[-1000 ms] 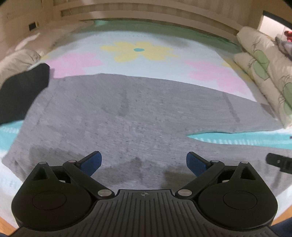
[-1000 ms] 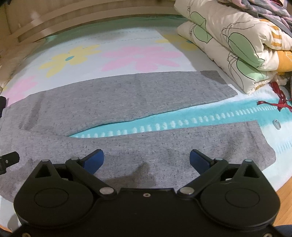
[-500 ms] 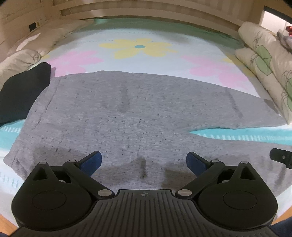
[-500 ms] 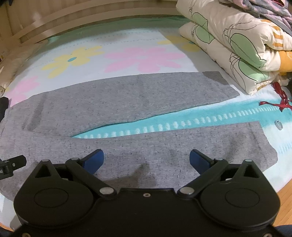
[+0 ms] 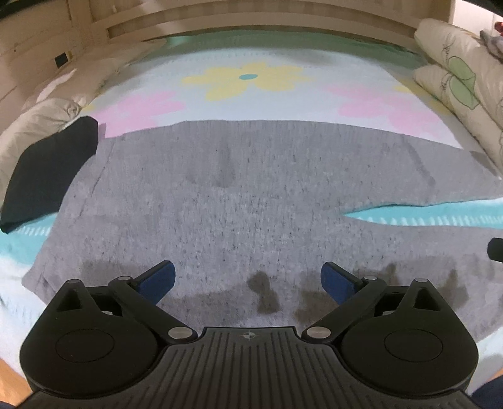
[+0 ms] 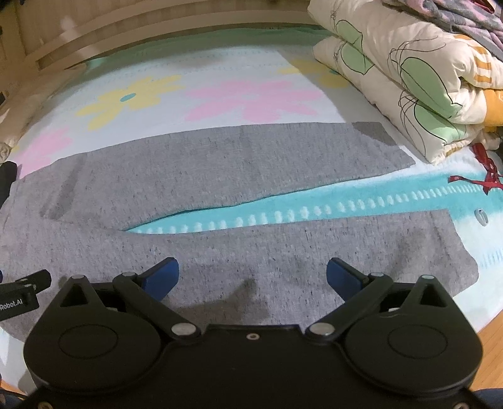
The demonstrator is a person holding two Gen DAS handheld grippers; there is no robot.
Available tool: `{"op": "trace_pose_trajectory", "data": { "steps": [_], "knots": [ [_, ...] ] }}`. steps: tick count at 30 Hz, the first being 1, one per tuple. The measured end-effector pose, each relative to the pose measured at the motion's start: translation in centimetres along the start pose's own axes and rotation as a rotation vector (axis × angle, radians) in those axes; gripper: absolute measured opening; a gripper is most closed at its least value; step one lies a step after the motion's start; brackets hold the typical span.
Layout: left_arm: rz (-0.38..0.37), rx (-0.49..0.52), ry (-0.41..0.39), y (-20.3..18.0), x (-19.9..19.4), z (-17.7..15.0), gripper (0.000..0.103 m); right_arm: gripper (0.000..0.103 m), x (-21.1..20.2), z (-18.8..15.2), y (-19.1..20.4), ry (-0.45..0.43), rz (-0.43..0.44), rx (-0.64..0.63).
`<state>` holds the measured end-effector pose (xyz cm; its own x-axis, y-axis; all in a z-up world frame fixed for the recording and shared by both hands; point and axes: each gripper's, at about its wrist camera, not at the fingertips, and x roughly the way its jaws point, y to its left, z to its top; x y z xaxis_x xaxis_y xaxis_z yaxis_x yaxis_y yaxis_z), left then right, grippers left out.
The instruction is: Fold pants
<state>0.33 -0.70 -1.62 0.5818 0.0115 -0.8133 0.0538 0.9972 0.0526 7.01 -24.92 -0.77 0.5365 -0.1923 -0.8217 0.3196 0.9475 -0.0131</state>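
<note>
Grey pants [image 5: 239,195] lie flat on a flowered bed sheet, waist to the left, both legs running right with a narrow gap of teal sheet between them. In the right wrist view the pants [image 6: 220,163] show both legs, the near leg ending at a hem on the right. My left gripper [image 5: 248,278] hovers open over the near edge of the seat area, nothing between its blue pads. My right gripper [image 6: 253,275] hangs open over the near leg, also holding nothing. Each gripper's tip shows at the edge of the other's view.
A black folded garment [image 5: 50,166] lies at the waist end, left. Rolled quilts [image 6: 408,72] are stacked at the right beside the leg hems. A wooden bed frame [image 5: 251,19] borders the far side. A red ribbon [image 6: 484,176] lies near the quilts.
Both grippers have crept lower and closer to the pants' near edge; the left view has shifted a little rightward. Jaws stay wide open, and the pants have not moved.
</note>
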Motion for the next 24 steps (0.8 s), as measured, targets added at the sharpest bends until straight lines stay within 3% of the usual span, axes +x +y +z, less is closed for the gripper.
{"op": "trace_pose_trajectory", "data": {
  "steps": [8, 15, 24],
  "knots": [
    [0.032, -0.025, 0.044, 0.5, 0.2, -0.3, 0.100, 0.100, 0.3, 0.0, 0.4, 0.018, -0.003, -0.029],
    [0.044, 0.000, 0.036, -0.3, 0.6, -0.3, 0.100, 0.100, 0.4, 0.0, 1.1, 0.005, -0.040, -0.073],
    [0.091, -0.029, 0.029, -0.2, 0.8, 0.2, 0.100, 0.100, 1.8, -0.6, 1.7, 0.053, -0.077, -0.111]
  ]
}}
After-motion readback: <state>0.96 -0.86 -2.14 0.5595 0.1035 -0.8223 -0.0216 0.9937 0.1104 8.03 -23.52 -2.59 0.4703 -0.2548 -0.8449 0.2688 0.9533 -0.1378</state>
